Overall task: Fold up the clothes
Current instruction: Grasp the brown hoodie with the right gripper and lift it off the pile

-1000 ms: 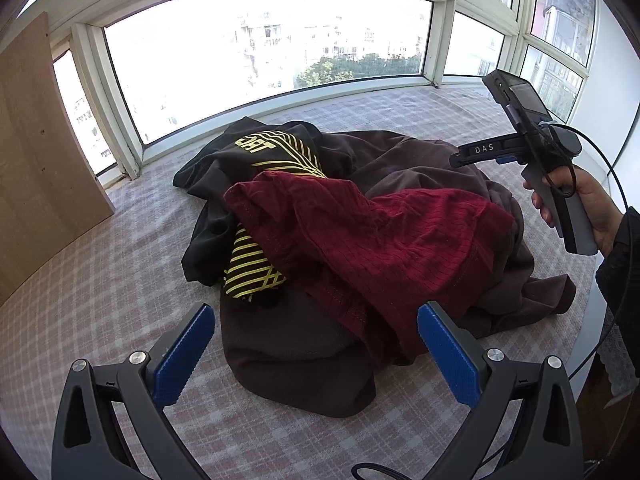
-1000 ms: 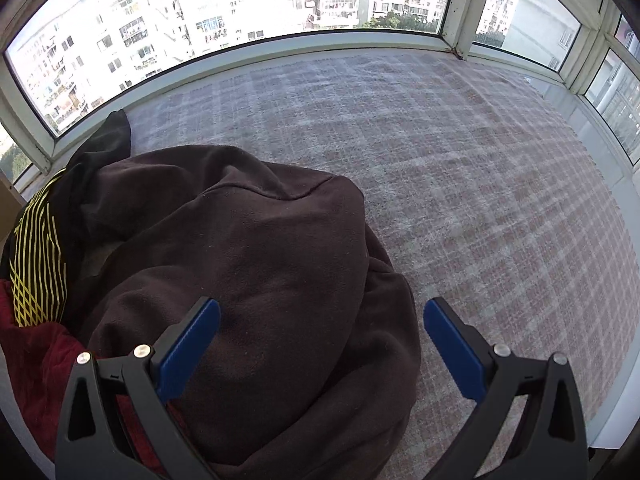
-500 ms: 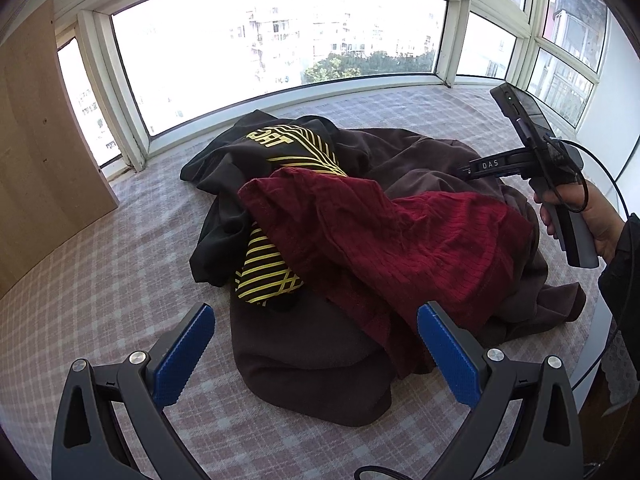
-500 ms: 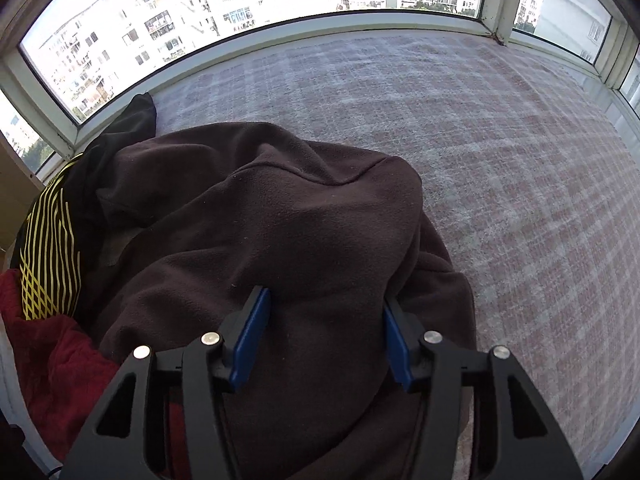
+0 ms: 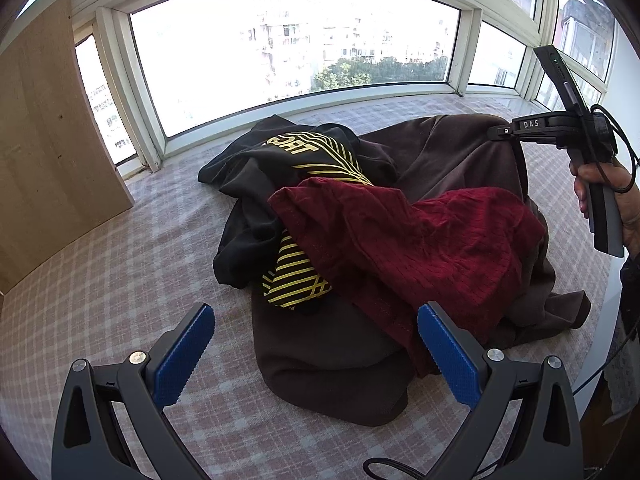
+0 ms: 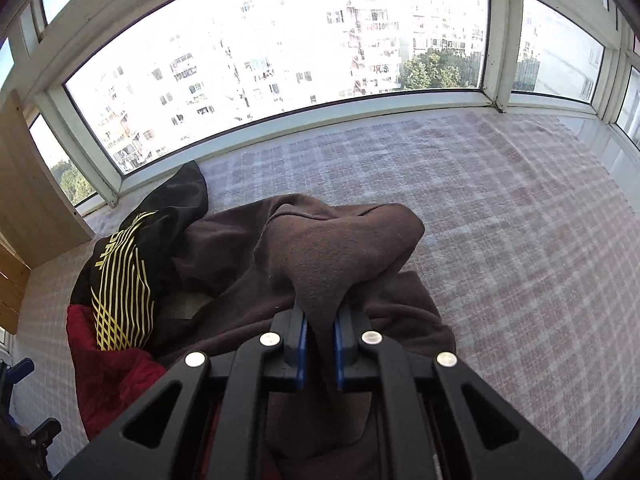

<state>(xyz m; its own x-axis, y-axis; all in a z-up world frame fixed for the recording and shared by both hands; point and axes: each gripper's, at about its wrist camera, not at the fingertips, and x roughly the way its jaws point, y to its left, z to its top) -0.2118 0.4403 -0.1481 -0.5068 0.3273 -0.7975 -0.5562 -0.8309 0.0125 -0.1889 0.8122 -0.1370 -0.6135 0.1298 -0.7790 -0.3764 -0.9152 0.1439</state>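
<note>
the right claw (image 6: 319, 338) has just been closing and now pinches a fold of the brown garment (image 6: 340, 248), tenting it above the heap on the checked cover (image 6: 520, 240). the left claw (image 5: 312, 354) gapes empty. red top (image 5: 420, 240) and black-yellow shirt (image 5: 304, 152) lie crumpled; nothing looks folded yet.
</note>
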